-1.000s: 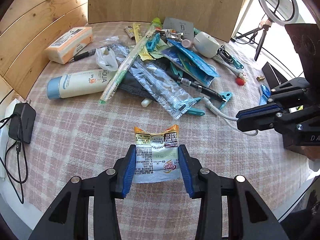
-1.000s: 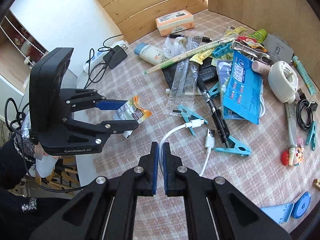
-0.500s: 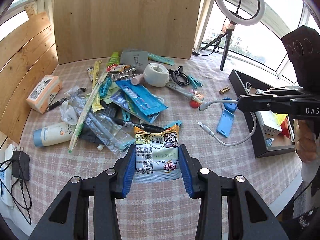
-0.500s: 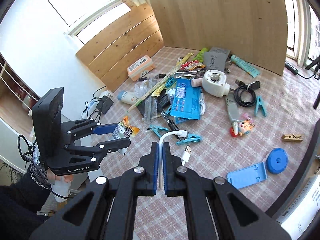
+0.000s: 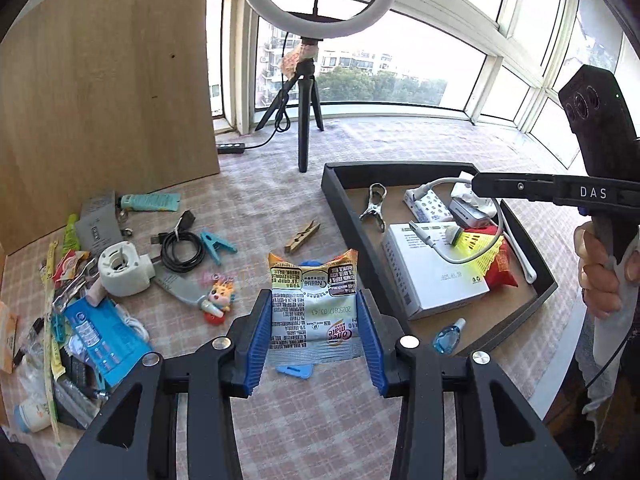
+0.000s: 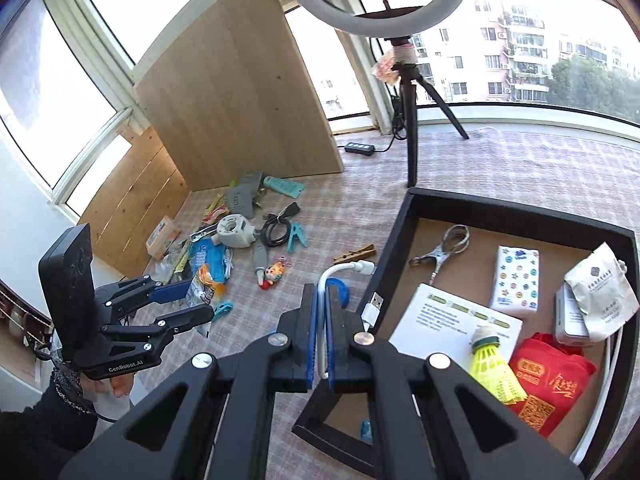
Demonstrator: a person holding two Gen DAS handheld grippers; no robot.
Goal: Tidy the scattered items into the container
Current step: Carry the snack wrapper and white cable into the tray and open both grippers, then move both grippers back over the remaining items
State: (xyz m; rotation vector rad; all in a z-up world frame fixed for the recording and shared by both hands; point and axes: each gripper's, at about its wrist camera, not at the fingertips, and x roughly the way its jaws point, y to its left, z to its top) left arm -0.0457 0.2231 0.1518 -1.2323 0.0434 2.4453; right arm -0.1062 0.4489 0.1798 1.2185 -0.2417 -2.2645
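Note:
My left gripper (image 5: 316,320) is shut on a silver and orange creamer sachet (image 5: 313,312), held in the air just left of the black tray (image 5: 344,208); it also shows in the right wrist view (image 6: 188,304). My right gripper (image 6: 322,320) is shut on a white USB cable (image 6: 348,270), held over the tray's near left edge (image 6: 394,240); from the left wrist view the cable (image 5: 460,256) hangs over the tray's contents. The tray holds a white box (image 5: 432,276), a shuttlecock (image 6: 494,368), a tissue pack (image 6: 516,280), a red pouch (image 6: 548,384) and a metal clip (image 6: 444,250).
Scattered items lie on the checked cloth to the left: a white round device (image 5: 122,268), a coiled black cable (image 5: 180,244), a teal clip (image 5: 216,244), a wooden peg (image 5: 302,236), a blue packet (image 5: 102,336). A ring-light tripod (image 5: 306,120) stands behind the tray beside a wooden panel (image 5: 108,100).
Both grippers have swung right from the pile toward the black tray, carrying the sachet and the cable. The cable now hangs over the tray.

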